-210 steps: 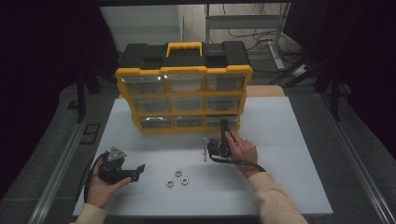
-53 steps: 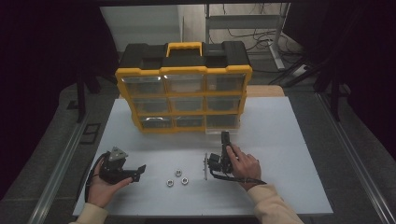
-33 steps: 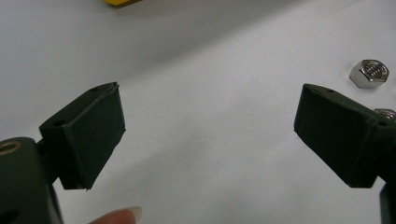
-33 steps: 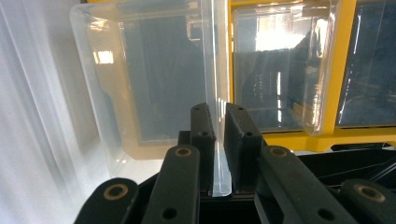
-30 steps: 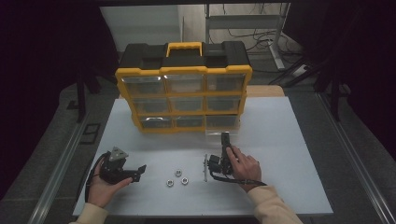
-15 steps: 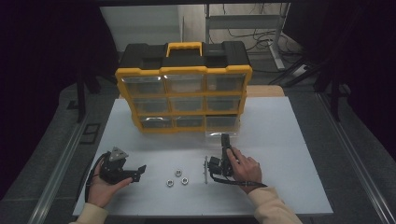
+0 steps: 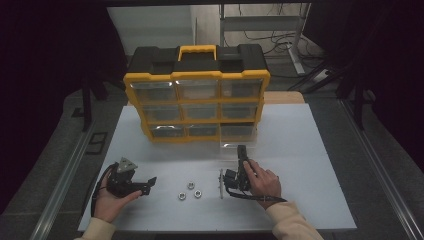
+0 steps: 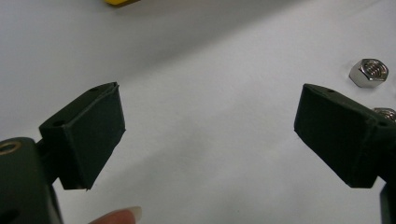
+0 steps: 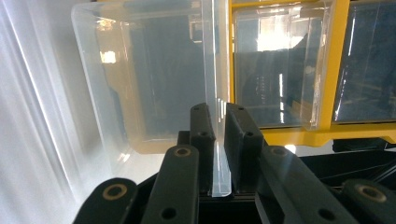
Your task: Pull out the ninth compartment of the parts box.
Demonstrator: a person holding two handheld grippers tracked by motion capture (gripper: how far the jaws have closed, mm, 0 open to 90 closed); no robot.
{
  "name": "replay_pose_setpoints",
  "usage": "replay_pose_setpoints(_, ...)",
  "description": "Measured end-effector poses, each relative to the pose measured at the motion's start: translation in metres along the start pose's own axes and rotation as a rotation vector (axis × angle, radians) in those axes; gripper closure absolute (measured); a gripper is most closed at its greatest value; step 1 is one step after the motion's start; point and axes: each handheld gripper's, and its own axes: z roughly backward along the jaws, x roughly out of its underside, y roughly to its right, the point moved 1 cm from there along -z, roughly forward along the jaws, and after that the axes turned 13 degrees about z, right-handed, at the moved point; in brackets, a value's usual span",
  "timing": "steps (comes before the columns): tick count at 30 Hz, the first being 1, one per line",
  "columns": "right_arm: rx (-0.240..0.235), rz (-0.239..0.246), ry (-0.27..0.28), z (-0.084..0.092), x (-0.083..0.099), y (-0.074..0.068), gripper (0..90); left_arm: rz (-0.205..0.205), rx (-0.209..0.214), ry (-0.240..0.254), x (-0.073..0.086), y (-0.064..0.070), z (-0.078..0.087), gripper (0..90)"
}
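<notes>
It looks like a lab or workshop recording bay: a white table carries a yellow-and-black parts organizer with 9 clear drawers; behind the organizer, cables dangle by a metal rack, dark all around.

Left gripper agape, right gripper clamped

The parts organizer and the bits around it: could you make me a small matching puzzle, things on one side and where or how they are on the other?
Things:
1. clear drawer
2. hex nuts
3. left gripper
4. parts organizer

States:
A. loose on the white table, between the two hands
B. jaws wide apart with nothing between them
C. standing upright at the far side, yellow frame, black top
D. pulled out of the bottom row, front lip pinched by the right gripper

Pairs: 1-D, 2-A, 3-B, 4-C
</notes>
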Motion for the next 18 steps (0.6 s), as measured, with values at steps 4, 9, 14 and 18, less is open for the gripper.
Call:
replay_pose_setpoints(4, 0.001, 0.006, -0.001, 0.0011, -0.0004, 0.0, 81.7, 0.0, 0.0, 0.0, 0.0, 0.0, 0.0, 9.3)
replay_pose_setpoints(9, 0.0, 0.004, 0.0, 0.0026, -0.0004, -0.0001, 81.7, -0.001, 0.0, 0.0, -0.0001, 0.0001, -0.0003, 9.3)
replay_pose_setpoints(14, -0.006, -0.003, 0.005, 0.0037, 0.0, -0.0004, 81.6, -0.001, 0.0, 0.0, -0.0001, 0.0003, -0.0003, 9.3)
replay_pose_setpoints(18, -0.002, 0.0, 0.004, 0.0042, 0.0006, -0.0005, 81.6, 0.0, 0.0, 0.0, 0.0, 0.0002, -0.0002, 9.3)
